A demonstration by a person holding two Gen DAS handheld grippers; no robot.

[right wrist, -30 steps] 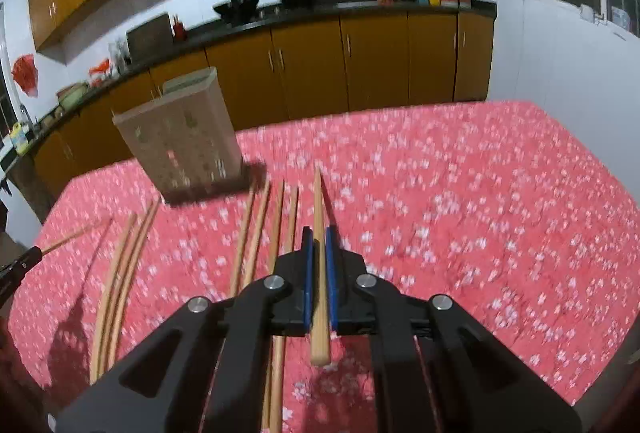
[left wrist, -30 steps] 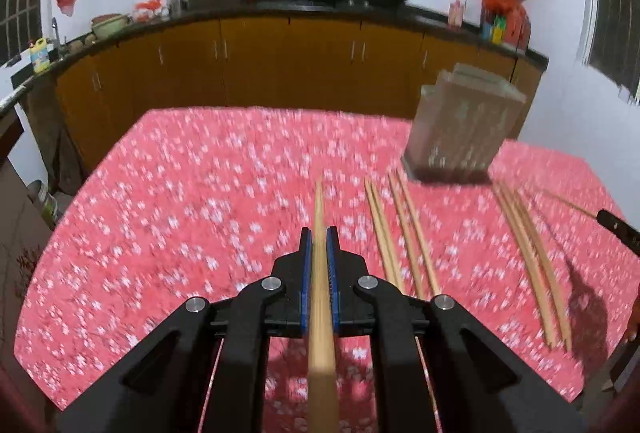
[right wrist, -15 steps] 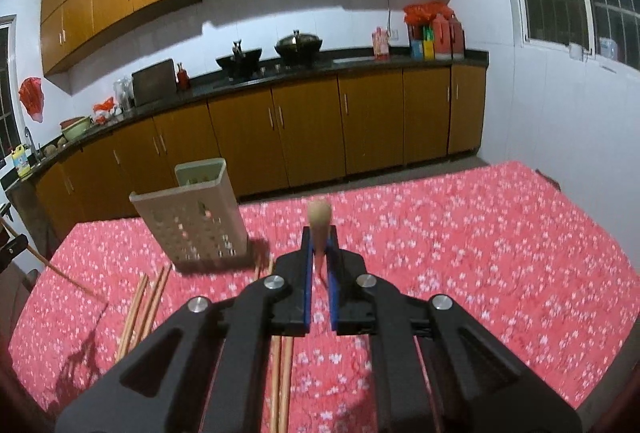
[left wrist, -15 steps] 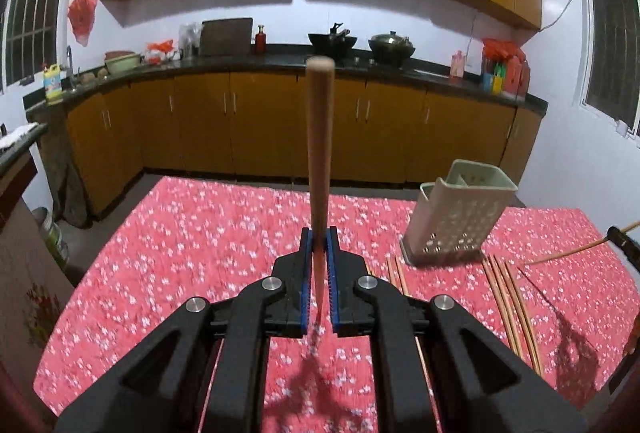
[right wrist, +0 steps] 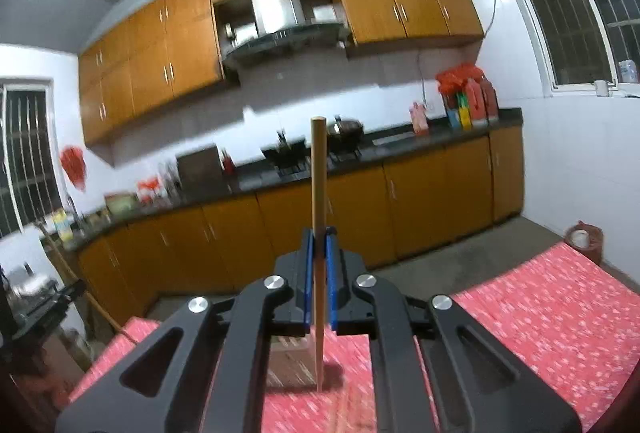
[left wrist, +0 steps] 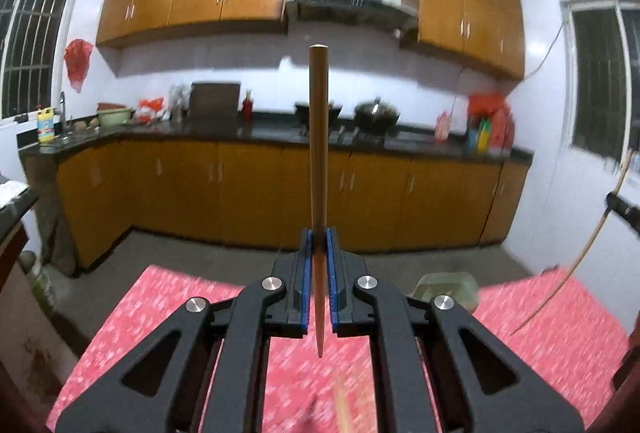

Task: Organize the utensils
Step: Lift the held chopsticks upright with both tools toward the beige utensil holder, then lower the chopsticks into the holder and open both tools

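Holding one chopstick (left wrist: 319,161) upright, the left gripper (left wrist: 319,287) has its blue pads pressed together on the lower part of the stick, with the thick end high above the jaws and the thin tip hanging just below them. The right gripper (right wrist: 319,287) pinches a second chopstick (right wrist: 319,193) in the same way, thin tip down. In the left view, the pale holder (left wrist: 448,287) shows only partly, below and to the right of the left jaws; in the right view, it seems to sit directly under the jaws, mostly hidden by the fingers. Both are above the red flowered tablecloth (right wrist: 540,313). I judge the step in hand is carrying each stick over the holder and lowering it in, tip first. To do it well, keep each stick vertical, bring its tip over the opening before going down, and let the two hands go one after the other, so the sticks do not cross. Release only when the tip is inside the rim. Since the grip is low on the stick, the long top part can swing, so move slowly.
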